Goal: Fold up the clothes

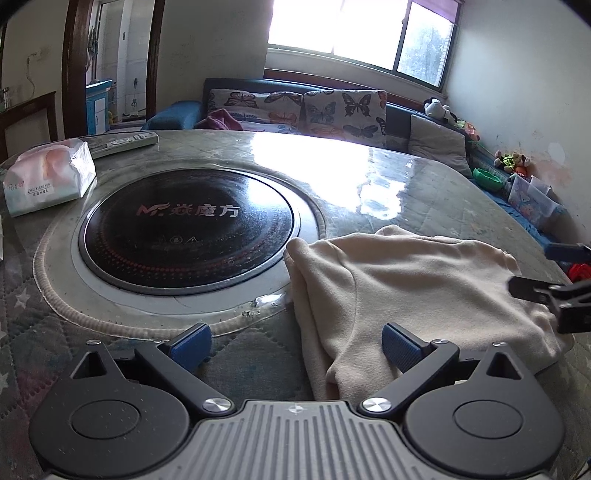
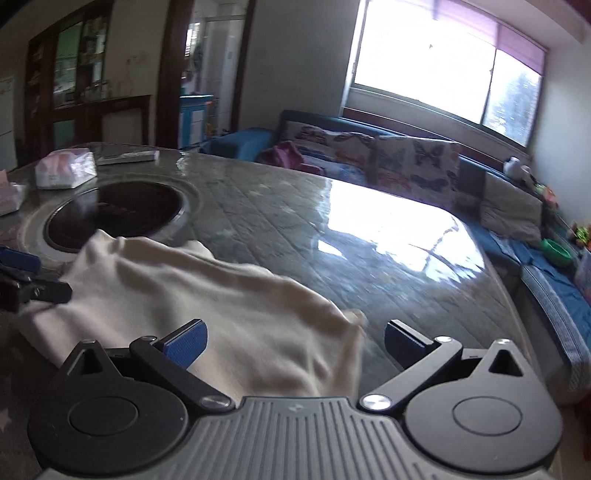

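Both claws sit wide apart and empty: left claw [image 1: 297, 345] and right claw [image 2: 295, 343] flank the cream garment [image 1: 413, 291]; probably best pinching its near corners evenly.

We cannot follow the cream garment [image 1: 424, 295] to its near hem in the left wrist view: it slips under the left gripper [image 1: 297, 345] body at the bottom of the frame. In the right wrist view the same cloth is smeared by motion blur, worst at its right corner, and its near edge is hidden behind the right gripper [image 2: 295, 341]. The right gripper is cut off by the right edge of the left wrist view, only its black finger tips showing. The window [image 1: 354, 29] at the top is blown out white. The small print on the tissue pack [image 1: 48, 173], upper left, is too small for us to read.
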Motion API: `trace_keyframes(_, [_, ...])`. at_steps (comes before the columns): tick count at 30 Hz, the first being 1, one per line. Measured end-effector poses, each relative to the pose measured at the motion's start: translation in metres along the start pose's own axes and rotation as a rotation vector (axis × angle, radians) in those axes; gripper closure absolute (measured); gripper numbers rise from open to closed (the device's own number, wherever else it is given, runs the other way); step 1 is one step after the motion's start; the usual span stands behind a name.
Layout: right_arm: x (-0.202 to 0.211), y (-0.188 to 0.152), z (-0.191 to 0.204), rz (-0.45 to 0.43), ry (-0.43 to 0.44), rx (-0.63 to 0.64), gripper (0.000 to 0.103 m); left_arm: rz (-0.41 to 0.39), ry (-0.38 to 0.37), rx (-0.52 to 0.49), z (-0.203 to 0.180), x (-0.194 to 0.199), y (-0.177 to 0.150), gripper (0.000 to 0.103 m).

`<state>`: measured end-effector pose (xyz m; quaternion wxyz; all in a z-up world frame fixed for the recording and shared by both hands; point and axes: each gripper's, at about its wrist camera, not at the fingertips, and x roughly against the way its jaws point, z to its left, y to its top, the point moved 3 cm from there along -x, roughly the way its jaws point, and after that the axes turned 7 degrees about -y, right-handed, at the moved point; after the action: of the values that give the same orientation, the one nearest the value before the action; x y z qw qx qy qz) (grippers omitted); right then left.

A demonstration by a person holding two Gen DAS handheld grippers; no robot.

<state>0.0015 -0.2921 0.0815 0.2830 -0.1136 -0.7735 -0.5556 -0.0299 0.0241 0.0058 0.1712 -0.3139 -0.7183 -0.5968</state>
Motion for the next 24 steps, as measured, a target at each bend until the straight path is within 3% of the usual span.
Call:
trace_keyframes(7, [-0.043,0.02,0.035,0.037,0.013,0.115,0.0,0.003,-0.016,-0.011,0.002,0.0,0.0,0.002])
trace_keyframes(18, [-0.09,0.044,0.046,0.07,0.014,0.126,0.0,0.007,-0.027,-0.02,0.002,0.0,-0.001,0.002])
trace_keyframes(24, [-0.088,0.058,0.048,0.029,0.027,0.114,0.0,0.009,-0.031,-0.021,0.003,0.0,-0.001,0.001])
